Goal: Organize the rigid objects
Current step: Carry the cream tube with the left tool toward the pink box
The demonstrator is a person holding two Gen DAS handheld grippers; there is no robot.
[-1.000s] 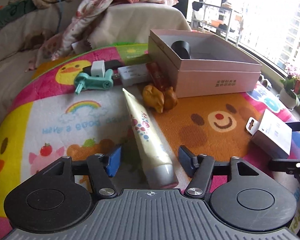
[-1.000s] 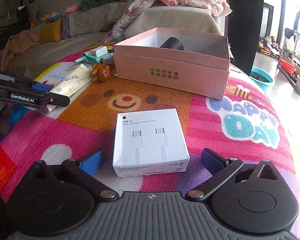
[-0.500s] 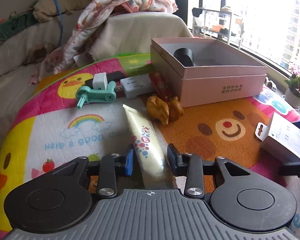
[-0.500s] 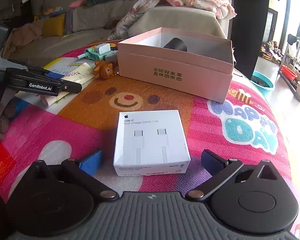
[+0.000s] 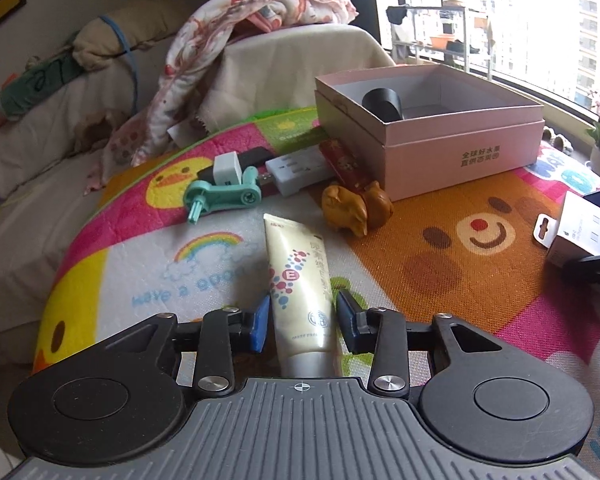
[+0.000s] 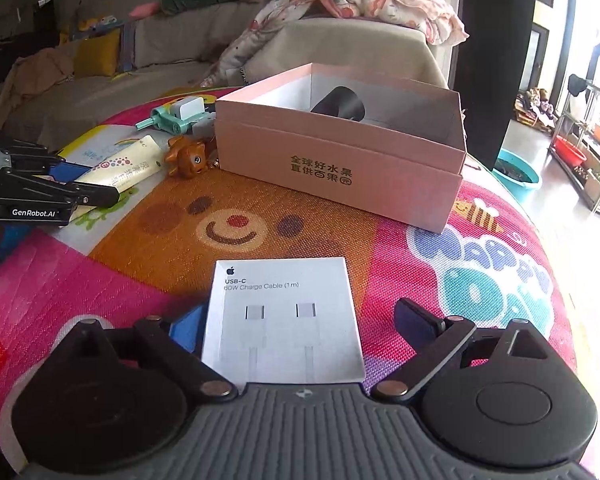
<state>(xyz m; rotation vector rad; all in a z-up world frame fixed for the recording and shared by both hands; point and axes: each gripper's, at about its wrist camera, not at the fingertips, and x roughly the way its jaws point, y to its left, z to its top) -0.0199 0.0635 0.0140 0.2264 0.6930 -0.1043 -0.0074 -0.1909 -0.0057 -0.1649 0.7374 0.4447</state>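
Observation:
A cream tube [image 5: 298,280] with coloured dots lies lengthwise between the blue pads [image 5: 260,324] of my left gripper [image 5: 302,312], cap end toward the camera. Both pads touch its sides while the jaws ease slightly wider. The right wrist view shows the same gripper [image 6: 80,184] on the tube [image 6: 120,168] at the left. A white USB-C cable box [image 6: 284,320] sits flat on the mat between the jaws of my right gripper [image 6: 296,320], which are closing. The left pad is at the box's edge and the right pad stands clear. An open pink box [image 5: 460,152] holds a black cylinder [image 5: 382,104].
On the colourful play mat [image 5: 420,272] lie a brown toy animal [image 5: 352,208], a teal plastic part [image 5: 220,196], a white charger [image 5: 228,168], a white adapter [image 5: 296,170] and a red item [image 5: 344,164]. A sofa and blanket-covered seat stand behind.
The left jaws closed in from wide apart onto the tube, which turned straight in line with the gripper. The cable box now sits deeper between the right jaws, which narrowed a little.

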